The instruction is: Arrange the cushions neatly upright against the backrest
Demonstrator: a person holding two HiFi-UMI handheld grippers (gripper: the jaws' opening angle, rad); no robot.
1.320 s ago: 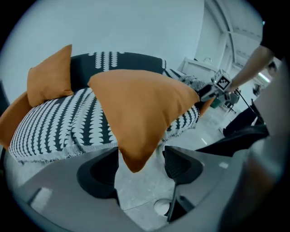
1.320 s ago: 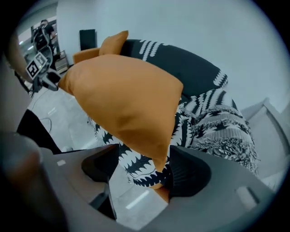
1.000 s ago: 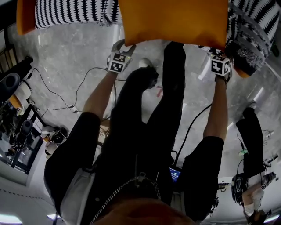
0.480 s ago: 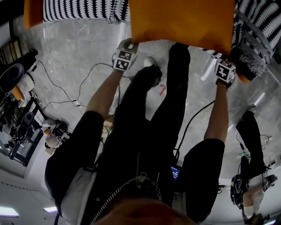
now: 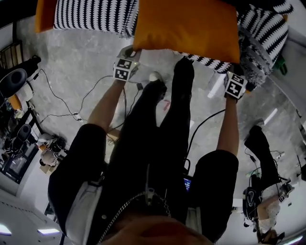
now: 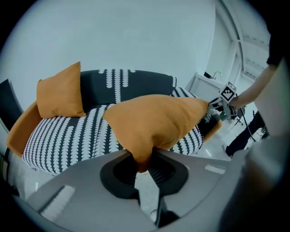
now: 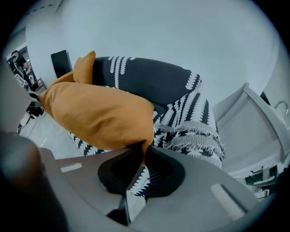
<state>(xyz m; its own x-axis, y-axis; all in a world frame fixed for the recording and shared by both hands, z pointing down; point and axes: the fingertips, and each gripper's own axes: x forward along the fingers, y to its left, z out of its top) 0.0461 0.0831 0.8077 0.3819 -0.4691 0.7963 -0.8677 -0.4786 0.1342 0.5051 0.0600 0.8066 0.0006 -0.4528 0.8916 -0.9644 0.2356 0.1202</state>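
Observation:
I hold one orange cushion [image 5: 186, 26] off the seat, by its two near corners, over the front of the black-and-white sofa [image 5: 91, 14]. My left gripper [image 5: 131, 52] is shut on the cushion's left corner [image 6: 141, 161]. At the other corner [image 7: 144, 152], my right gripper [image 5: 235, 72] is shut too. The held cushion [image 6: 154, 122] sags between them. A second orange cushion [image 6: 61, 93] stands upright against the dark backrest [image 6: 131, 84] at the left. A third orange cushion [image 6: 20, 129] lies at the sofa's left edge.
A fringed patterned throw [image 7: 199, 131] hangs over the sofa's right end. Cables [image 5: 71, 103] run over the grey marble floor. Camera gear and stands [image 5: 19, 139] crowd the left side. Another person's legs [image 5: 260, 148] are at the right. My own legs [image 5: 162, 110] stand right before the sofa.
Both grippers stay at the cushion's near corners. The cushion and both hands have shifted a little left and further from me, and more of the sofa's right end shows.

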